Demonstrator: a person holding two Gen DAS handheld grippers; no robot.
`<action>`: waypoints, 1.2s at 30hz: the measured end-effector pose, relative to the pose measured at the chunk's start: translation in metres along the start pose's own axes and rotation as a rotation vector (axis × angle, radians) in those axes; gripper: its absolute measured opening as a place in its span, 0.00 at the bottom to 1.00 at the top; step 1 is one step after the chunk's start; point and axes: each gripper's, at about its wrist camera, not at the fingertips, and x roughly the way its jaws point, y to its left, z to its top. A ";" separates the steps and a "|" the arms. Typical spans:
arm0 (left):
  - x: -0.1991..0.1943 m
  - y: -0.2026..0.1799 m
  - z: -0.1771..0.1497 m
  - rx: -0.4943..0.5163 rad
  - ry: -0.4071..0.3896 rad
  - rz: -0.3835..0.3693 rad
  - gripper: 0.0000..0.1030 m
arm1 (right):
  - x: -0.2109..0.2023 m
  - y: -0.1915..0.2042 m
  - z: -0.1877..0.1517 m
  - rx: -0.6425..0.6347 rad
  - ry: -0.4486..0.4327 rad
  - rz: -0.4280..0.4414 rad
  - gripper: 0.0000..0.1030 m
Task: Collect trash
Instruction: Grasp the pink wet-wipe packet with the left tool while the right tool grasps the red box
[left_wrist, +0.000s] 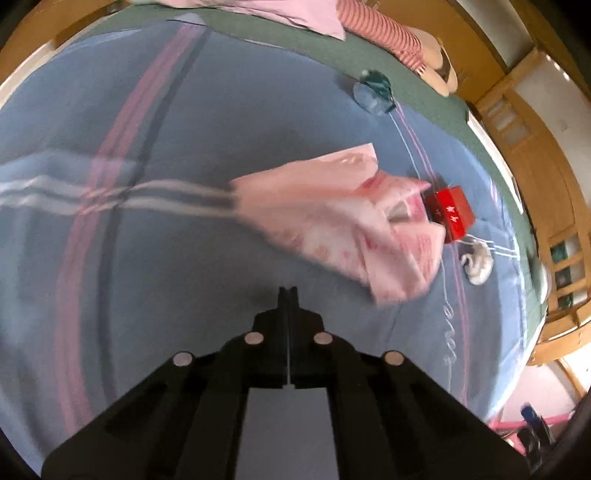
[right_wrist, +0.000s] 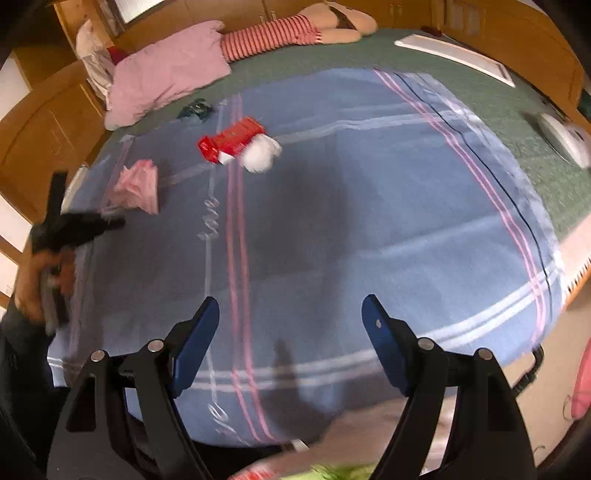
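A pink plastic bag (left_wrist: 332, 218) lies on the blue blanket (left_wrist: 166, 258), also in the right wrist view (right_wrist: 136, 186). Beside it lie a red box (left_wrist: 450, 214) (right_wrist: 231, 142), a white crumpled tissue (left_wrist: 478, 264) (right_wrist: 260, 153) and a dark green wrapper (left_wrist: 375, 90) (right_wrist: 195, 109). My left gripper (left_wrist: 287, 291) is shut and empty, a short way in front of the bag; it shows at the left in the right wrist view (right_wrist: 110, 223). My right gripper (right_wrist: 290, 306) is open and empty above the blanket's near part.
A pink pillow (right_wrist: 166, 70) and a doll in red stripes (right_wrist: 273, 33) lie at the bed's far end on the green sheet (right_wrist: 498, 107). A white flat board (right_wrist: 454, 55) and a white object (right_wrist: 561, 138) lie on the right. Wooden furniture surrounds the bed.
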 end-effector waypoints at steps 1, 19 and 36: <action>-0.016 0.004 -0.006 -0.009 -0.031 -0.016 0.01 | 0.003 0.004 0.008 -0.014 -0.010 0.010 0.76; -0.077 0.039 -0.051 -0.070 -0.199 0.057 0.41 | 0.240 0.057 0.216 0.222 0.070 -0.104 0.85; -0.012 0.002 0.002 -0.094 -0.134 -0.101 0.86 | 0.161 0.172 0.057 -0.538 0.144 0.040 0.78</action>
